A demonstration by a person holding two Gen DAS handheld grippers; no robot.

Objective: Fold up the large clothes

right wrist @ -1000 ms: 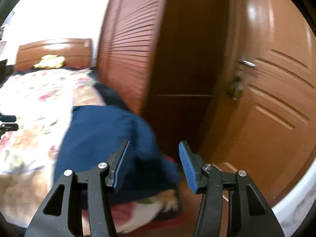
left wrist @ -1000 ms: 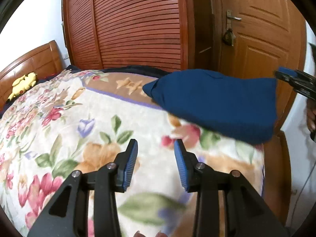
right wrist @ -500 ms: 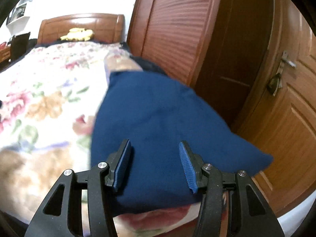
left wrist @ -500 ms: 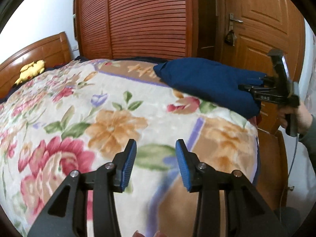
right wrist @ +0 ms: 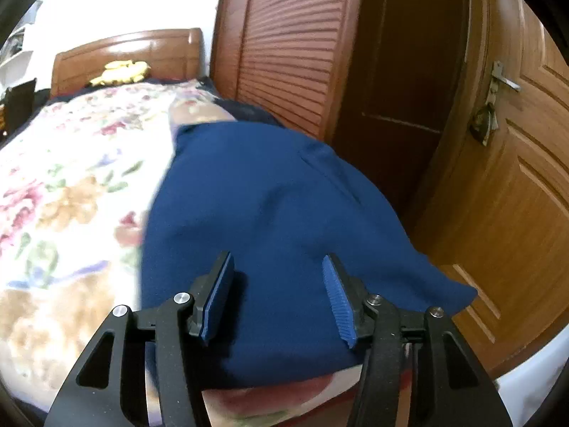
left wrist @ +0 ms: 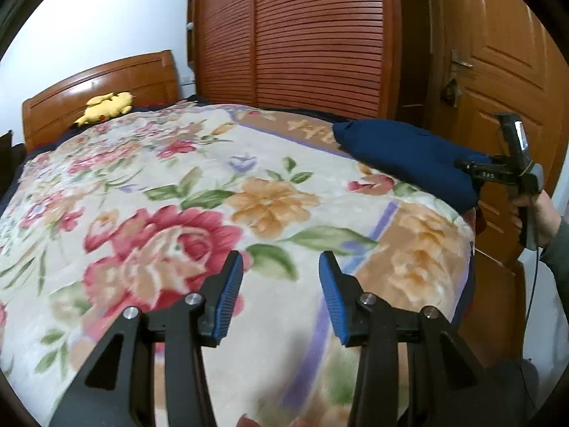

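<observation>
Left gripper (left wrist: 281, 291): drawn back from the folded blue garment (left wrist: 405, 158), which a second ago lay just beyond its fingers and now sits far off at the bed's corner, more of the floral blanket (left wrist: 177, 185) showing between. Right gripper (right wrist: 277, 297) (jaws apart): swung from facing the wardrobe and door to hanging over the garment's near edge, filling its view.

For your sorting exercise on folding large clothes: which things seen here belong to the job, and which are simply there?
Belongs to the job:
- blue garment, lying folded at the bed's corner
- left gripper, open
- right gripper, open over the garment
- floral blanket, the work surface

Just there:
- yellow plush toy
- headboard
- louvred wardrobe
- door
</observation>
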